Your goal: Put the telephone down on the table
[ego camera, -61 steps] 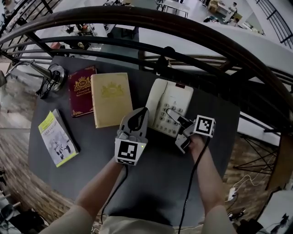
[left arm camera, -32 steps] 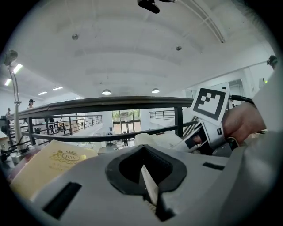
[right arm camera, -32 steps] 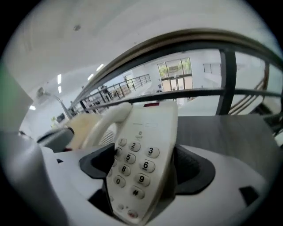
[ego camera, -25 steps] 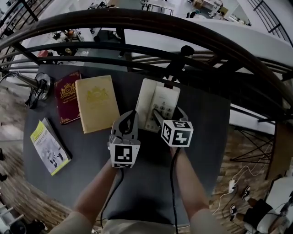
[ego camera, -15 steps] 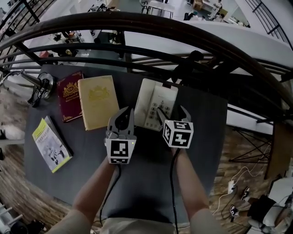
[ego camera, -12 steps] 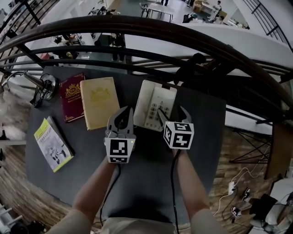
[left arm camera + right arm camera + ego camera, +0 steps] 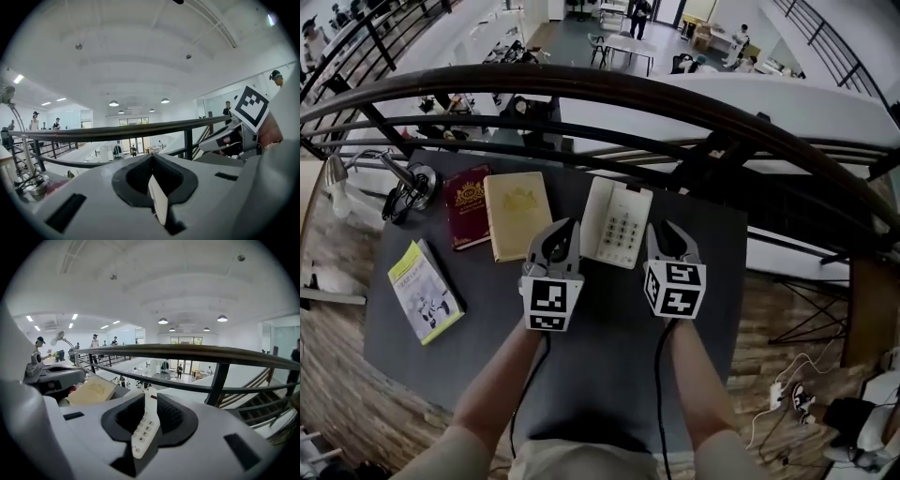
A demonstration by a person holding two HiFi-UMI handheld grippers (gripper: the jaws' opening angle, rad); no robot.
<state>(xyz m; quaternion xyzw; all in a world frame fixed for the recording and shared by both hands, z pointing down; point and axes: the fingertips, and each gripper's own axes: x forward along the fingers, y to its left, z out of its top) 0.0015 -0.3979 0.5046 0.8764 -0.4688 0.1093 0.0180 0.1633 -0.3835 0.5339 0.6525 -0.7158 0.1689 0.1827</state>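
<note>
The cream telephone (image 7: 617,223) lies flat on the dark table (image 7: 609,356), keypad up, with no gripper touching it. My left gripper (image 7: 565,225) hangs above the table just left of the phone, jaws together and empty. My right gripper (image 7: 663,228) hovers just right of the phone; its jaws have just been closing and now meet with nothing between them. In the right gripper view the phone (image 7: 144,427) shows through the slit behind the jaws, down on the table. The left gripper view shows only a cream sliver through its closed jaws.
A yellow book (image 7: 518,213) and a red book (image 7: 469,206) lie left of the phone, a green-yellow booklet (image 7: 425,289) nearer the left edge. A desk lamp (image 7: 408,183) stands at the far left corner. A dark railing (image 7: 675,103) runs along the table's far side.
Both grippers have risen off the table. The right jaws, wide open at the phone's near end before, have come together. The phone stays on the table.
</note>
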